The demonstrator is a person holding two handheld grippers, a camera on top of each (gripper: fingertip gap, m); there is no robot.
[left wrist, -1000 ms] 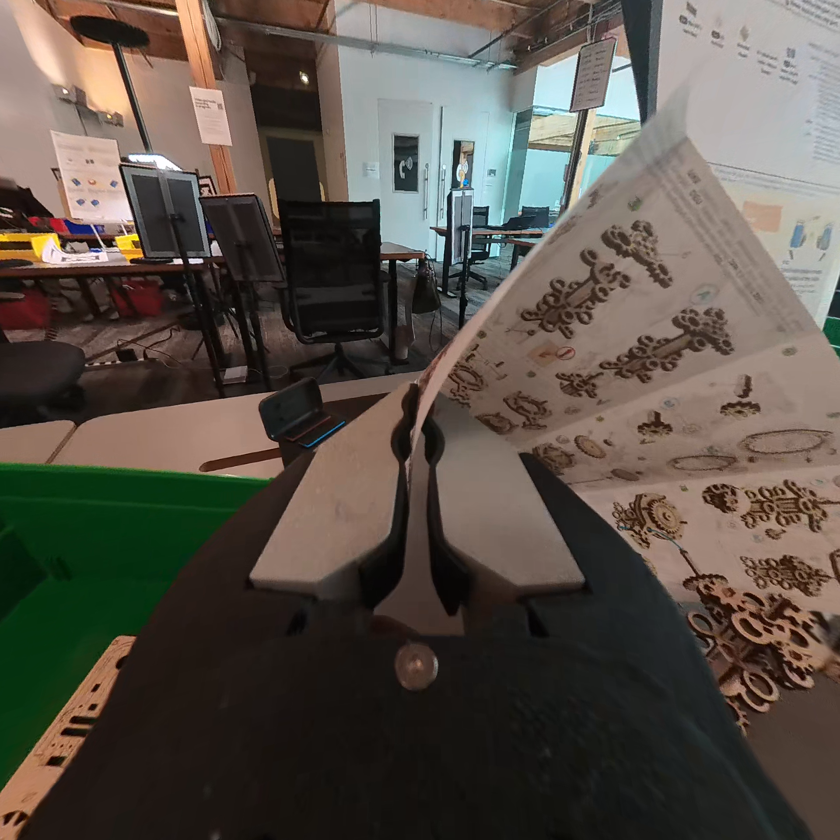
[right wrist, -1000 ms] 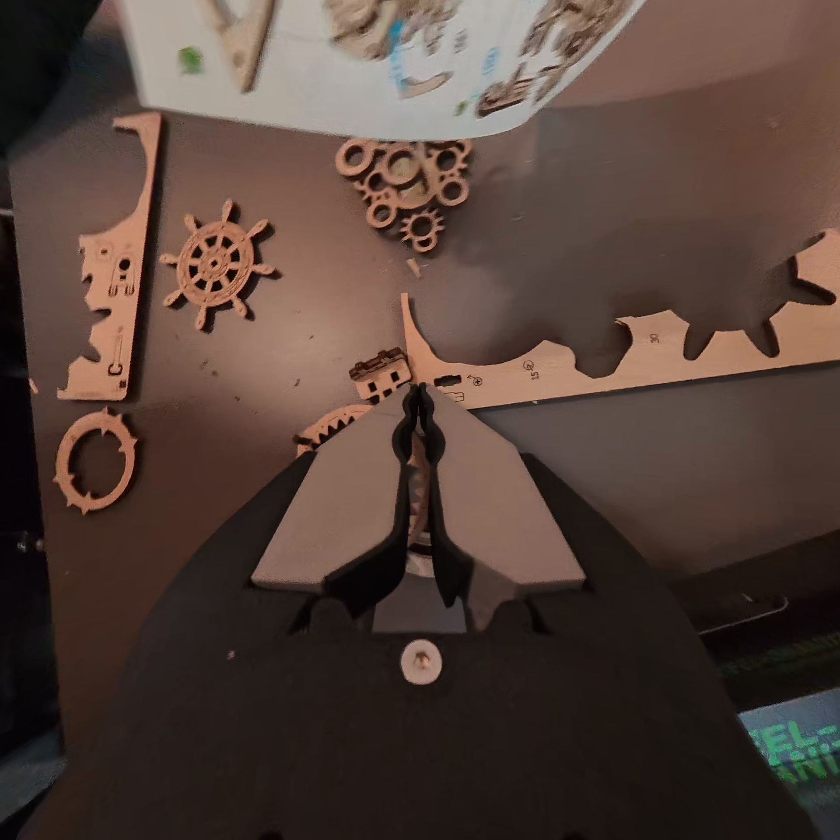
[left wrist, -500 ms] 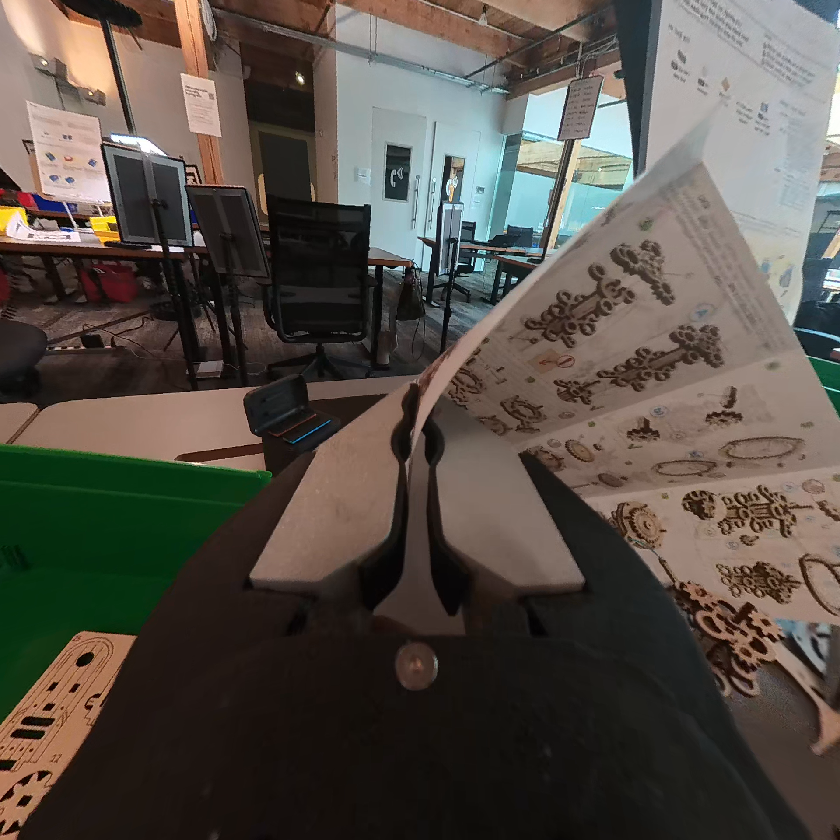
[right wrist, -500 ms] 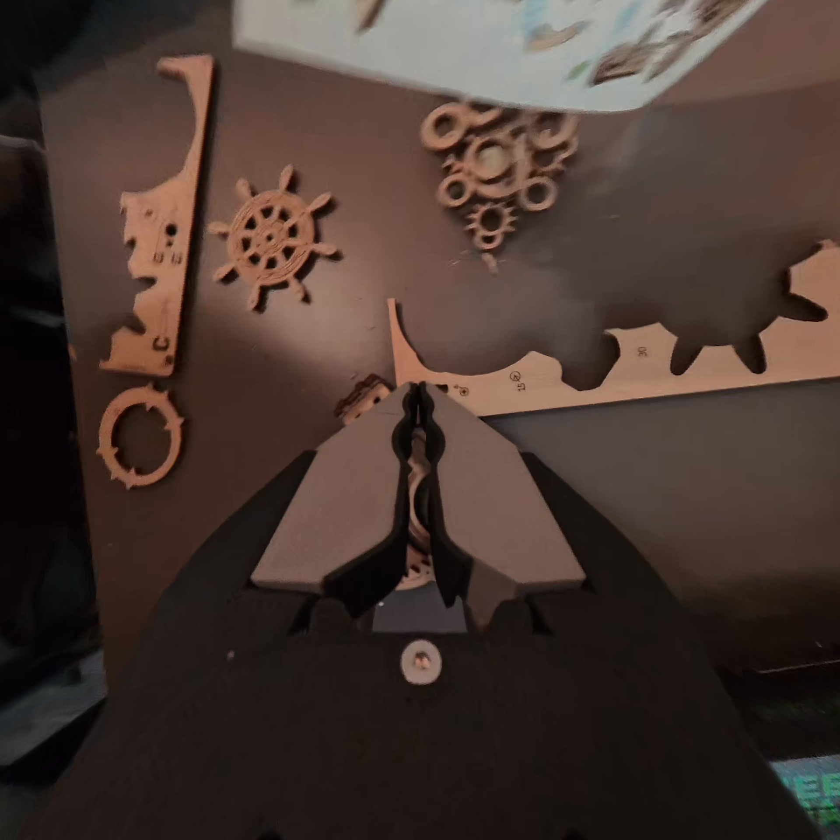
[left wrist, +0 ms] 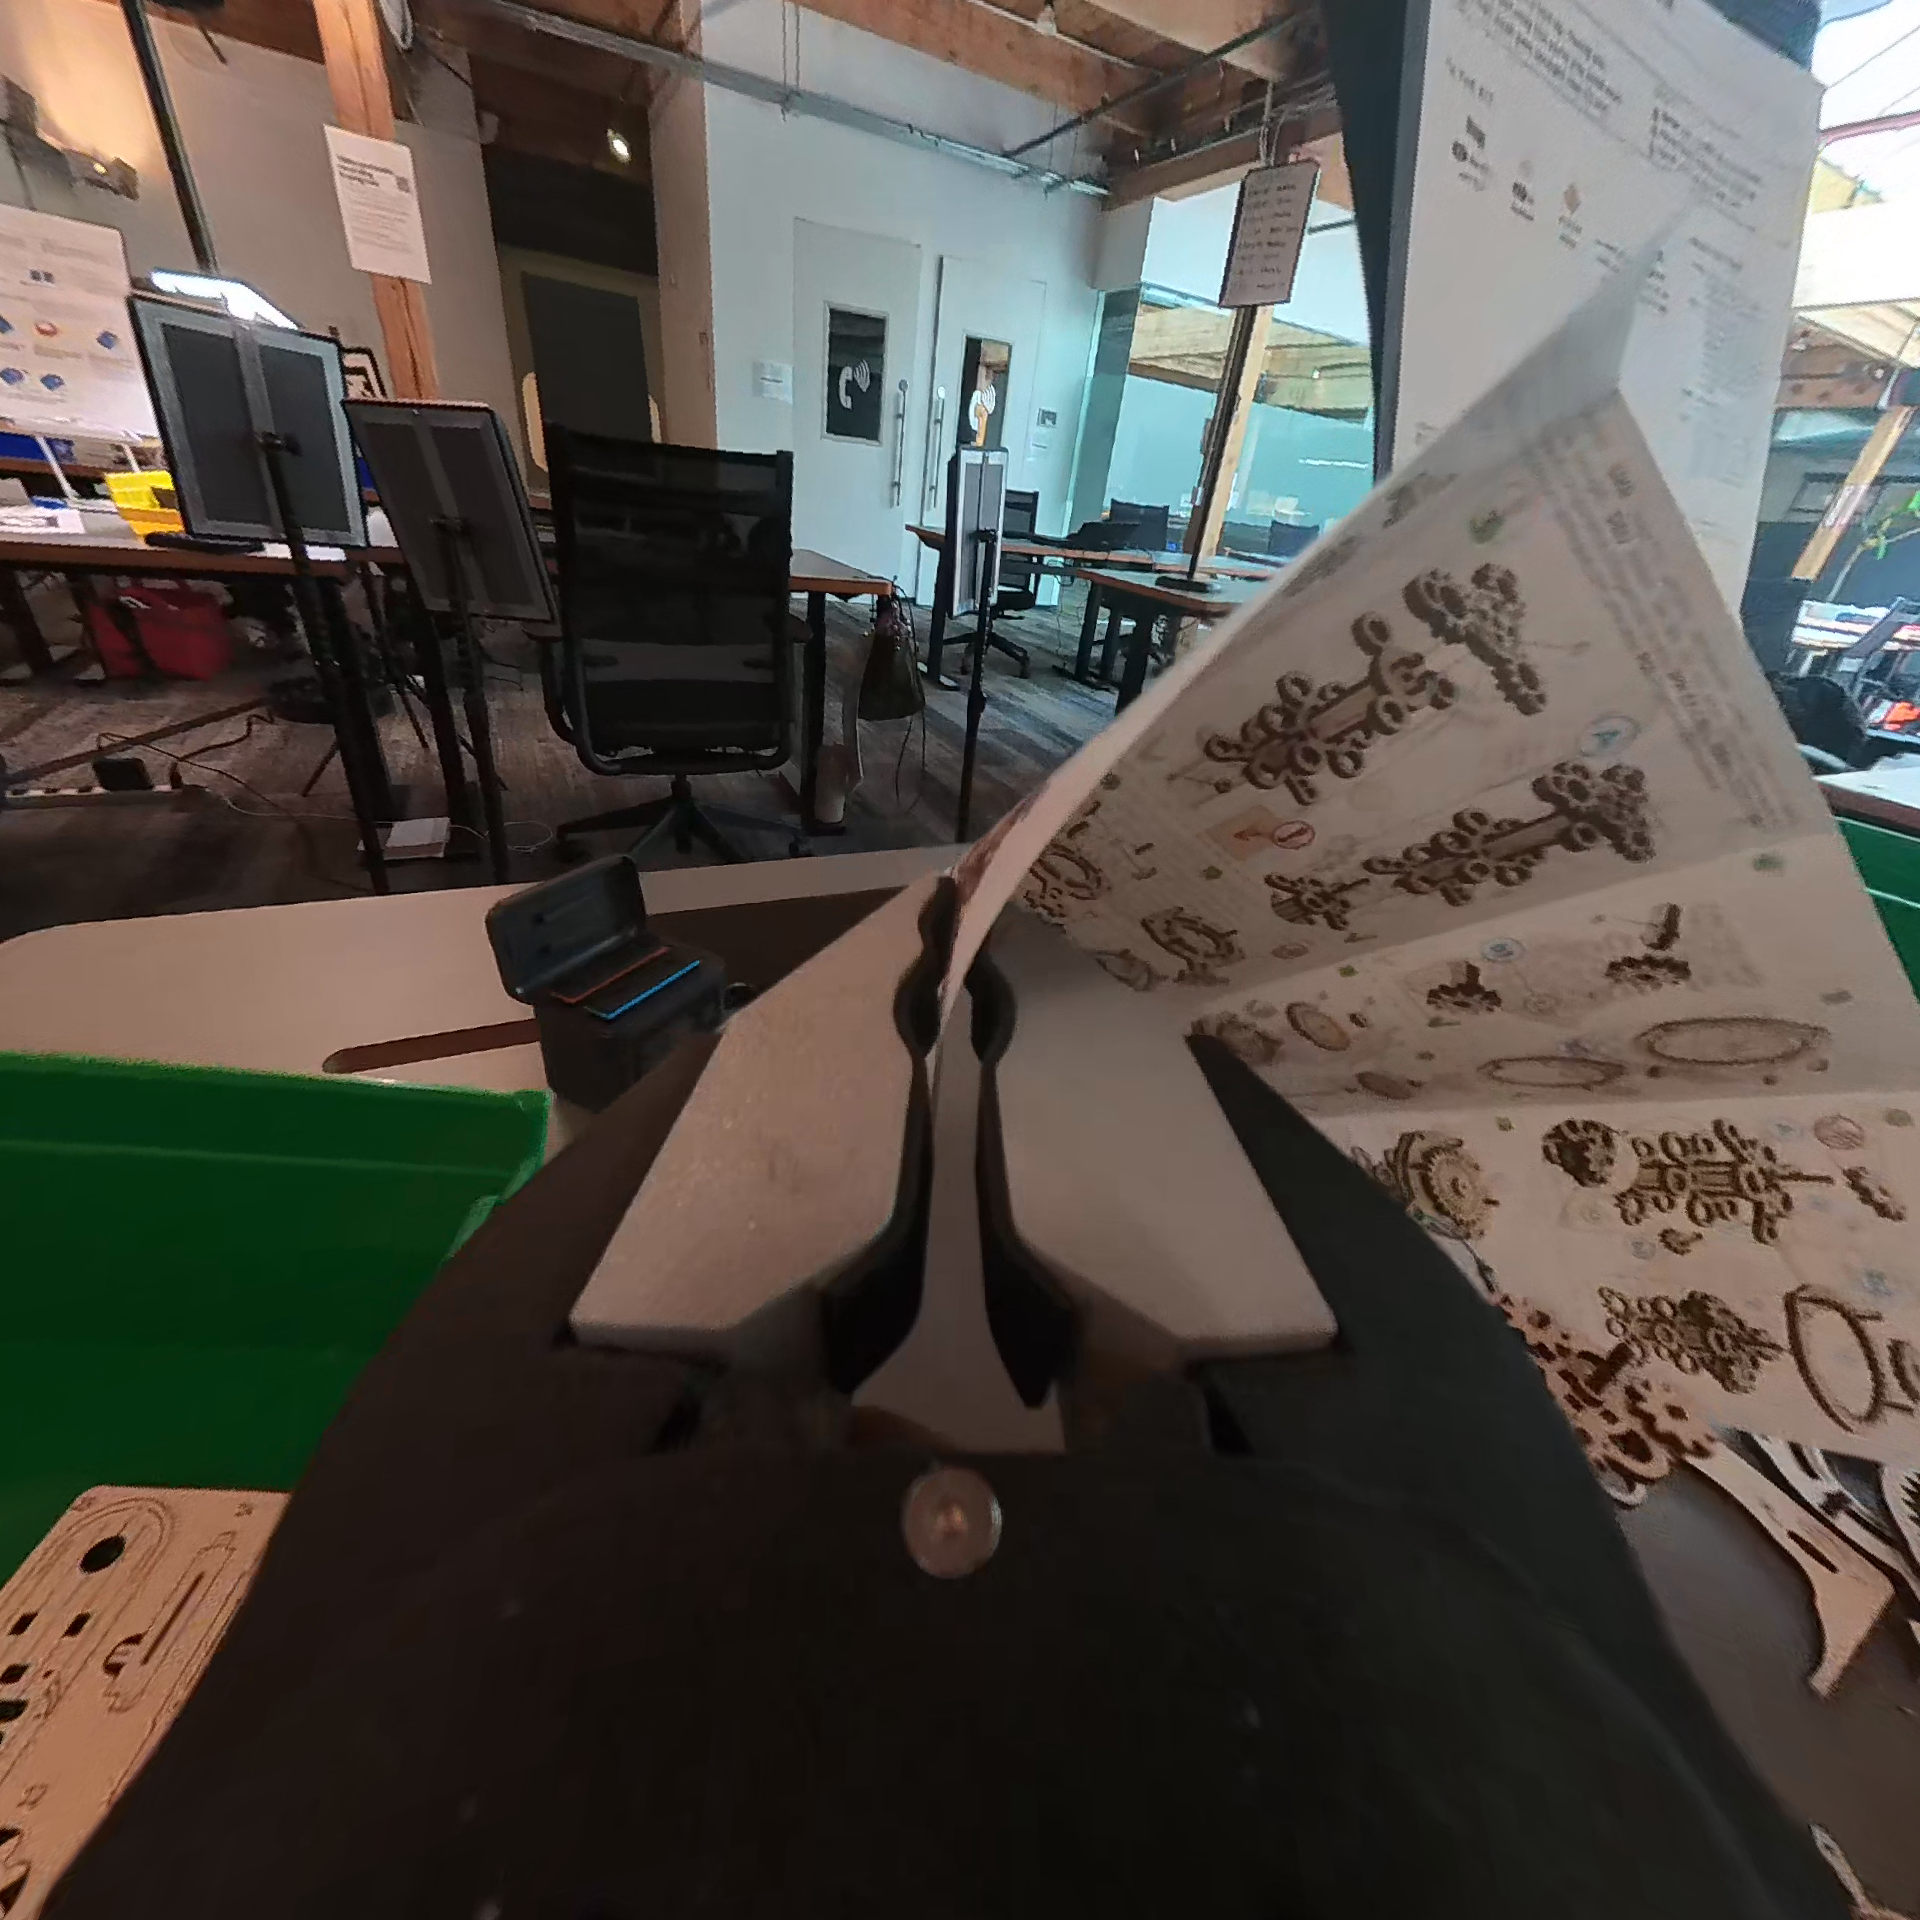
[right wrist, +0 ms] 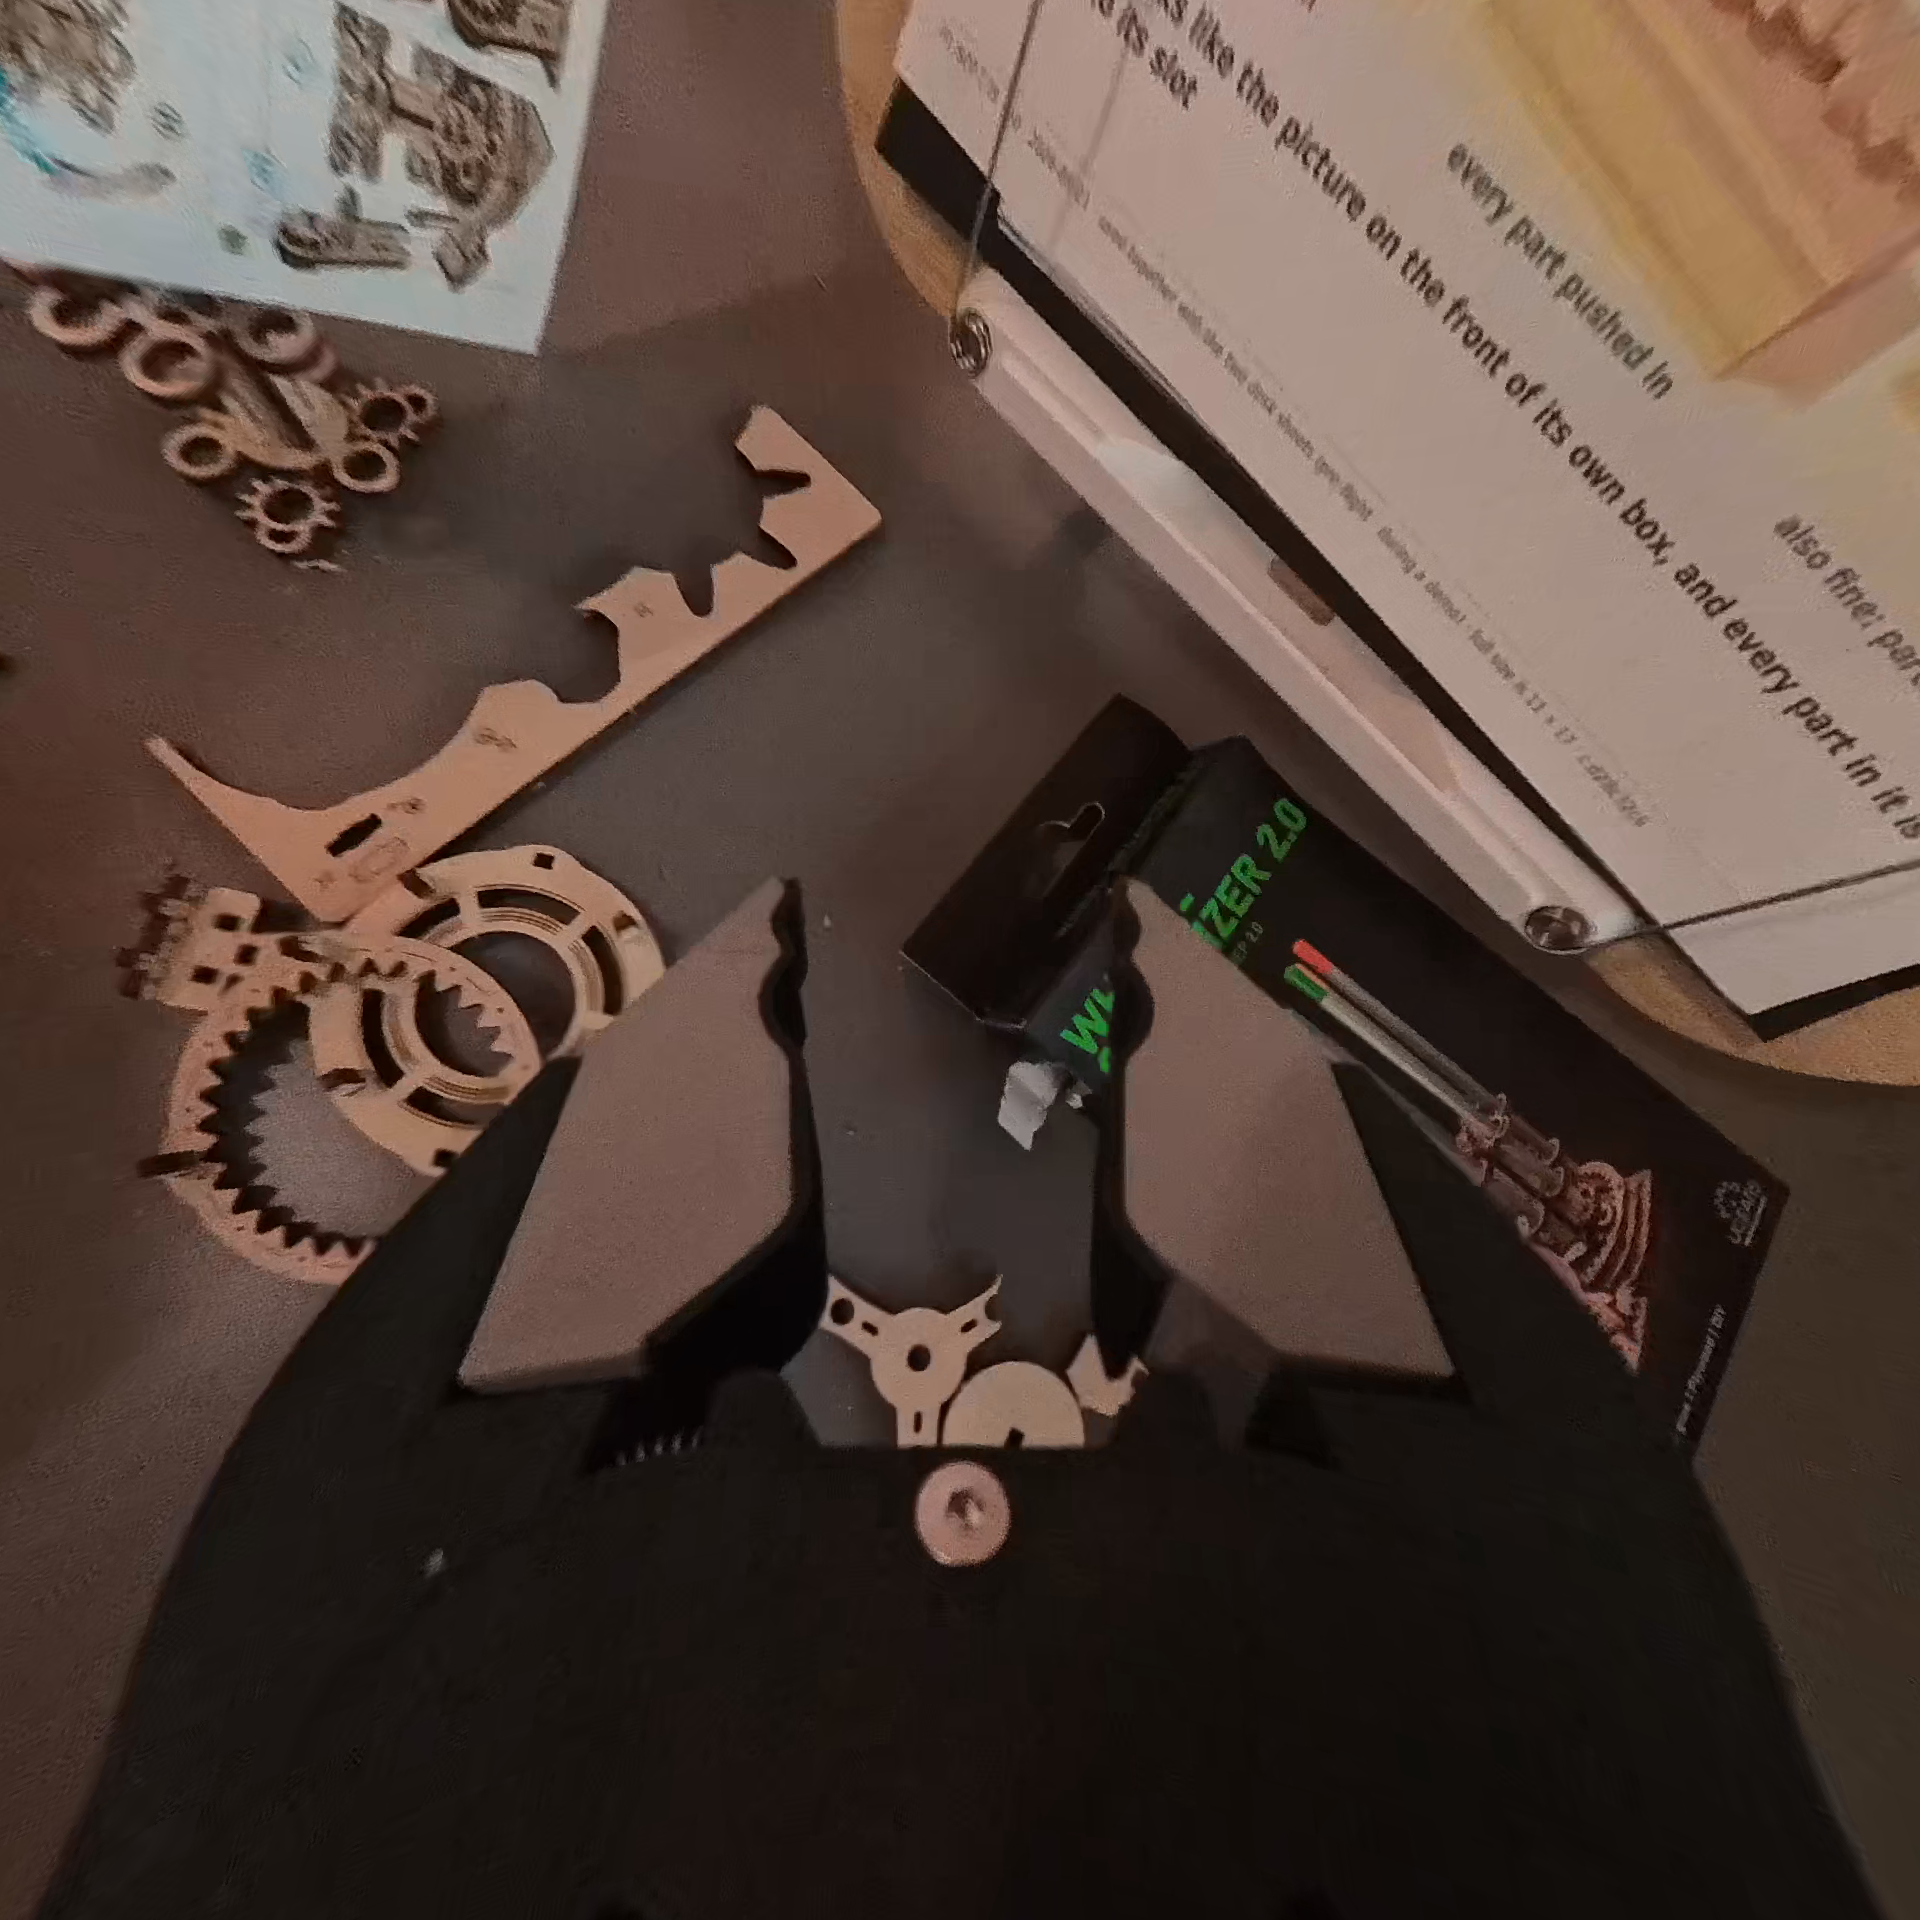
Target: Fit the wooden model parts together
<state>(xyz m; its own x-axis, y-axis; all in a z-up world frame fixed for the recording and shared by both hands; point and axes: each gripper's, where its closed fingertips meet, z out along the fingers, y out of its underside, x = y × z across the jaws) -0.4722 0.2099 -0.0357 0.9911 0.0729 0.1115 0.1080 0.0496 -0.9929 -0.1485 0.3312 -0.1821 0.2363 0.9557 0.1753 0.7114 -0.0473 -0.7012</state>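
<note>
left tongs (left wrist: 951, 935) pinch instruction sheet (left wrist: 1455, 935) upright — for reading | right tongs (right wrist: 951, 935) spread, empty, over desk (right wrist: 727, 644) — ring gears (right wrist: 416, 1029) nearby

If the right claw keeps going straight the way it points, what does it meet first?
Probably the small black box lying just ahead of the open right claw, near its right finger. Depth is unclear, so it might touch the dark tabletop first.

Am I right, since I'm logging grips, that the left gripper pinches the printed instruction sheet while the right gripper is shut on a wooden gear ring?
Not quite. The left gripper does pinch the printed instruction sheet, but the right wrist view shows the right gripper open and empty. The wooden gear ring lies on the dark grey mat to its left.
</note>
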